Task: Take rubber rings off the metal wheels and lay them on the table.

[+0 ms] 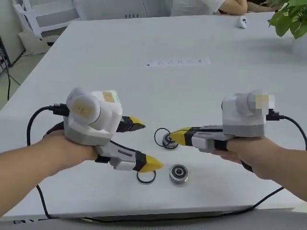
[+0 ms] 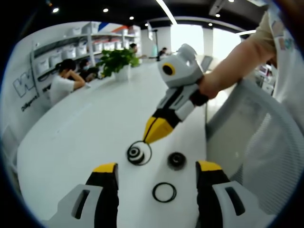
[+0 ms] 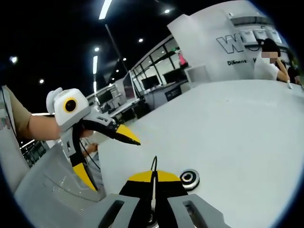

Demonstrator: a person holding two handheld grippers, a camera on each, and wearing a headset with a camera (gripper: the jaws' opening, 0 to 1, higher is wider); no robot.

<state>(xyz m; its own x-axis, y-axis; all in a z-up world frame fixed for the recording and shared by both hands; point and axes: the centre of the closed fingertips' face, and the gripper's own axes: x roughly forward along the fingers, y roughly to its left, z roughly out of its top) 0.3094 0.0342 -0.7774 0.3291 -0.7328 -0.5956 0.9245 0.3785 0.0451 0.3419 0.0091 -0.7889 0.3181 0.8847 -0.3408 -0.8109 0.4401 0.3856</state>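
My right gripper (image 1: 175, 136) is shut on a thin black rubber ring (image 1: 155, 137), which loops loosely around a small metal wheel (image 1: 169, 141) on the white table (image 1: 144, 86). In the left gripper view the same ring (image 2: 150, 156) circles that wheel (image 2: 135, 155) under the right gripper's yellow tip (image 2: 156, 131). A second wheel (image 1: 178, 173) lies nearer me, beside a loose ring (image 1: 146, 177) flat on the table. My left gripper (image 1: 147, 145) is open just left of them. The right gripper view has its own jaws (image 3: 153, 177) closed on the ring, with a wheel (image 3: 189, 178) beside them.
A strip of printed labels (image 1: 177, 61) lies mid-table. A green plant (image 1: 290, 17) and a small white object (image 1: 242, 21) stand at the far right. Black cables trail off the near table edge (image 1: 144, 215). A person sits at the far side.
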